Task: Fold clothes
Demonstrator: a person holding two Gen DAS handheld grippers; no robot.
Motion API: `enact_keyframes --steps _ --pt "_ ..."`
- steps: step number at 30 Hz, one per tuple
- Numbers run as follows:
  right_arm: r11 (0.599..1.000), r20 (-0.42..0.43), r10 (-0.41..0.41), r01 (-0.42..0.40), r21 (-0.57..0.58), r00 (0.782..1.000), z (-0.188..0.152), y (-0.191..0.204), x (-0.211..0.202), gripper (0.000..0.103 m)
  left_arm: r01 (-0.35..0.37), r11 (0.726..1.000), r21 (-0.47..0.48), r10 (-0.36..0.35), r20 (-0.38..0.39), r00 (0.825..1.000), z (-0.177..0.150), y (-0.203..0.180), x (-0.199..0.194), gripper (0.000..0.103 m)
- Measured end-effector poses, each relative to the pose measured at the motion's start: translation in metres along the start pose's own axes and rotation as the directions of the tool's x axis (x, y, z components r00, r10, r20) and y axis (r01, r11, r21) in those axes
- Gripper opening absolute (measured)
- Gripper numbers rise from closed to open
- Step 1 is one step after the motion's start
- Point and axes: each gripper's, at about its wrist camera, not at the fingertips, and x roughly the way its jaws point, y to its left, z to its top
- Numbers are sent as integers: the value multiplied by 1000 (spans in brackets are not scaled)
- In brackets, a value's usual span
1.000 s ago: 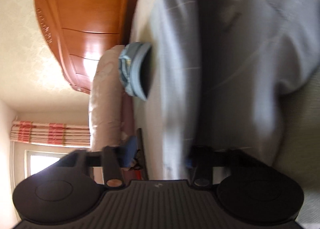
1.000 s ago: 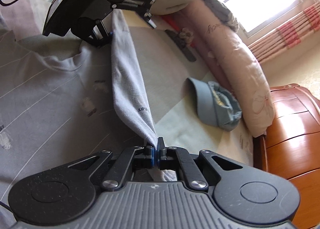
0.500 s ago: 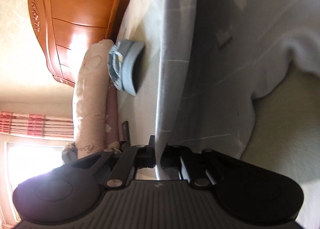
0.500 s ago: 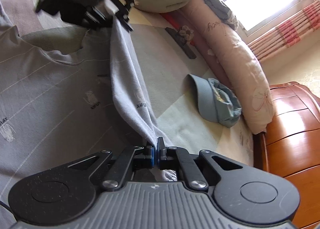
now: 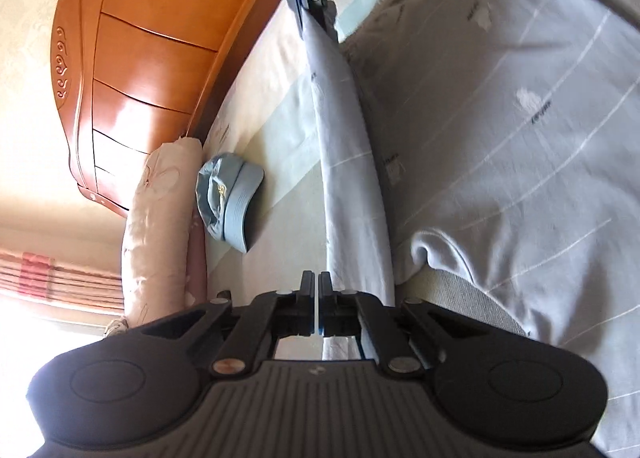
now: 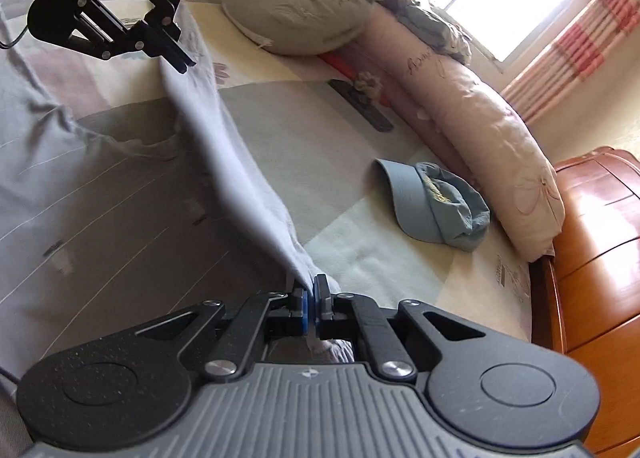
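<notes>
Both your left gripper (image 5: 318,308) and right gripper (image 6: 311,308) clamp the pale grey striped shirt's (image 5: 500,130) taut edge; uneven pulling could slip it free.

In the right wrist view, bare bed (image 6: 320,146) lies open through the middle of the frame. A blue cap (image 6: 436,206) sits right of centre, a long pink bolster (image 6: 472,118) just beyond it. A round grey cushion (image 6: 296,10) blocks the upper middle, and the wooden headboard (image 6: 600,258) walls the right edge.

shirt (image 6: 100,194) motion-blurred; headboard (image 5: 132,58) cut off
</notes>
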Motion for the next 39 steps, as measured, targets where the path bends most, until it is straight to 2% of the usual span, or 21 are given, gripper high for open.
enact_keyframes --steps 1,3,5,7,9,12,15,19,25,32,33,34,35,37,38,39 --pt "1000 -2 -2 2 -5 1000 0 2 -1 5 -11 1000 0 11 -13 1000 -1 -2 4 2" --pt "1000 -2 -9 9 -11 1000 0 6 -3 5 -9 999 -34 8 -46 999 -3 -1 13 12" --pt "1000 -5 -13 12 -10 1000 2 8 -4 5 16 997 -73 -20 -49 999 -1 -4 14 17" --pt "1000 -7 -19 19 -12 1000 4 9 -4 5 17 995 -95 -18 -7 1000 2 -11 10 32" --pt "1000 -12 -24 24 -16 1000 5 7 -3 5 19 993 -116 -15 35 999 5 -18 5 53" --pt "1000 -17 -20 20 -4 1000 7 5 -1 5 -11 993 -114 19 71 997 22 -31 14 54" --pt "1000 -22 -14 14 5 1000 8 5 2 5 -63 992 -108 70 63 996 35 -43 34 54" --pt "1000 -30 -17 17 0 999 8 7 2 5 -162 979 -122 164 8 986 41 -42 65 54" --pt "999 -37 -34 35 27 999 5 -1 -7 5 -205 962 -180 183 -131 974 4 -22 84 54" --pt "999 -52 -23 25 40 998 0 -2 0 5 -199 968 -151 162 -230 960 -42 -29 92 52" --pt "999 -55 -18 20 39 998 -1 -1 2 5 -197 969 -147 157 -243 957 -49 -30 93 46" --pt "999 -59 -13 15 37 998 -1 1 5 5 -194 970 -144 153 -256 955 -55 -31 94 44" --pt "999 -62 -9 11 34 998 -1 2 7 5 -191 971 -141 148 -268 952 -61 -32 95 37" --pt "1000 -70 -5 7 27 998 -2 6 10 5 -172 978 -119 133 -282 950 -66 -40 97 16" --pt "1000 -72 -3 5 27 997 -2 7 11 5 -157 982 -101 123 -285 951 -65 -45 99 0" --pt "1000 -74 -1 3 29 997 -2 8 12 5 -165 981 -99 131 -285 950 -64 -48 99 0"
